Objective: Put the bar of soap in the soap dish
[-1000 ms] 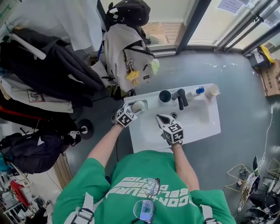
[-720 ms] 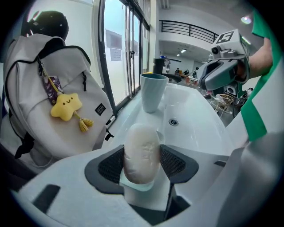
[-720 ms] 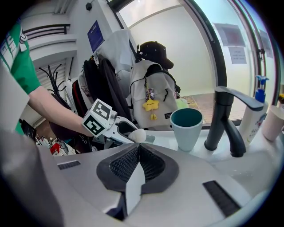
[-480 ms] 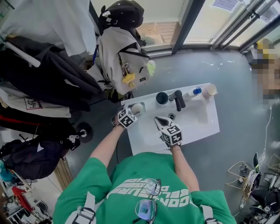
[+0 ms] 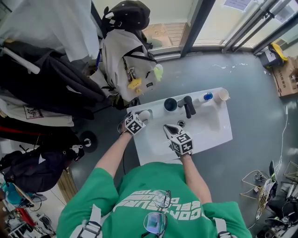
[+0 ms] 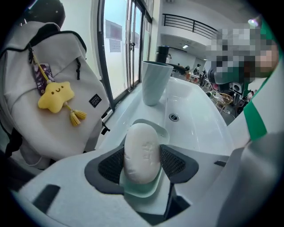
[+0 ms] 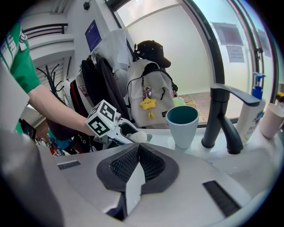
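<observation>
Little has changed in the last second: both my tongs keep almost the same places over the basin, and the left gripper (image 6: 142,148) is still at its near-left corner. Its jaws are pressed against the two long sides of the bar of soap (image 6: 141,162). The bar lies lengthways over the pale green soap dish (image 6: 141,189), low in its hollow (whether it already rests on the bottom I cannot tell). The dish sits on the rim of the white basin (image 5: 209,128), at the corner nearest the backpack.

Further along that rim stand a grey-green cup (image 6: 156,82), a black faucet (image 7: 224,119), a bottle with a blue cap (image 7: 256,99) and a pale beige cup (image 7: 271,119). The drain (image 6: 174,117) shows in the bowl.

My right gripper (image 7: 138,146) hovers over the middle of the bowl with its jaws pressed together and nothing between them.

Just beside the basin hangs a light backpack (image 6: 66,57) with a yellow star charm (image 6: 55,95) and a black cap (image 5: 128,14) on top. Dark coats (image 5: 51,79) hang to its left. The floor (image 5: 251,79) is grey, with tall windows along the far wall.

My left forearm (image 5: 109,155) reaches forward and leftward to the corner. My right forearm (image 5: 195,174) runs nearly straight ahead.
</observation>
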`<action>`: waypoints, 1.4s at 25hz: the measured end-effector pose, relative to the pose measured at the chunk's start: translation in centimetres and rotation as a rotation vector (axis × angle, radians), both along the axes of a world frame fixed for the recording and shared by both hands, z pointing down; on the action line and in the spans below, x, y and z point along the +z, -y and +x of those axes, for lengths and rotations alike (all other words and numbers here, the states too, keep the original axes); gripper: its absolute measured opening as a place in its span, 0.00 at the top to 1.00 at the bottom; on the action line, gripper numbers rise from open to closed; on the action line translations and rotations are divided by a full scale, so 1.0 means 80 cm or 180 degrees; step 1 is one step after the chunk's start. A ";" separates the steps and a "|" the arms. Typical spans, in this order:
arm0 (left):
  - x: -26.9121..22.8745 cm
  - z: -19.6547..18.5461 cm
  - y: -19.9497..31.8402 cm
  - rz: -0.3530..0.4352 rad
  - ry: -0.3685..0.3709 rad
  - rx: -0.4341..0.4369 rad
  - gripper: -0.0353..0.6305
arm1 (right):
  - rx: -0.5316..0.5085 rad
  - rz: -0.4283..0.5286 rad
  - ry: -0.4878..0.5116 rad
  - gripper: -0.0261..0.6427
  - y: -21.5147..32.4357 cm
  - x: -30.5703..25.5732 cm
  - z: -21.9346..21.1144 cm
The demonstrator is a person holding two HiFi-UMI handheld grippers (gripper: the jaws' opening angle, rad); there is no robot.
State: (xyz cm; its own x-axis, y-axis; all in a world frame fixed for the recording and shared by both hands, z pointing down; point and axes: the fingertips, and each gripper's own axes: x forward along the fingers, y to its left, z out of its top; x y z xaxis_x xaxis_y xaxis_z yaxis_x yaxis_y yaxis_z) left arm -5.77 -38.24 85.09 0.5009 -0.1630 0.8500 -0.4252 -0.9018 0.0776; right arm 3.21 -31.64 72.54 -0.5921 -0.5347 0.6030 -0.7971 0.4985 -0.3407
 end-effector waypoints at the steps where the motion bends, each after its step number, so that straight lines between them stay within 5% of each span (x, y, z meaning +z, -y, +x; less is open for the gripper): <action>1: 0.000 0.001 0.000 -0.0025 -0.0001 0.0001 0.56 | -0.0002 0.0001 -0.0001 0.94 0.000 0.000 0.000; 19: -0.034 -0.007 -0.005 0.0109 -0.0114 -0.0104 0.56 | 0.0022 0.0124 -0.0010 0.94 -0.009 -0.019 -0.001; 27: -0.108 -0.024 -0.020 0.0343 -0.0651 -0.0583 0.57 | 0.0042 0.0315 -0.0004 0.94 -0.030 -0.047 -0.013; 35: -0.192 -0.044 -0.061 0.0673 -0.1092 -0.0864 0.79 | 0.0047 0.0521 0.0002 0.94 -0.063 -0.083 -0.035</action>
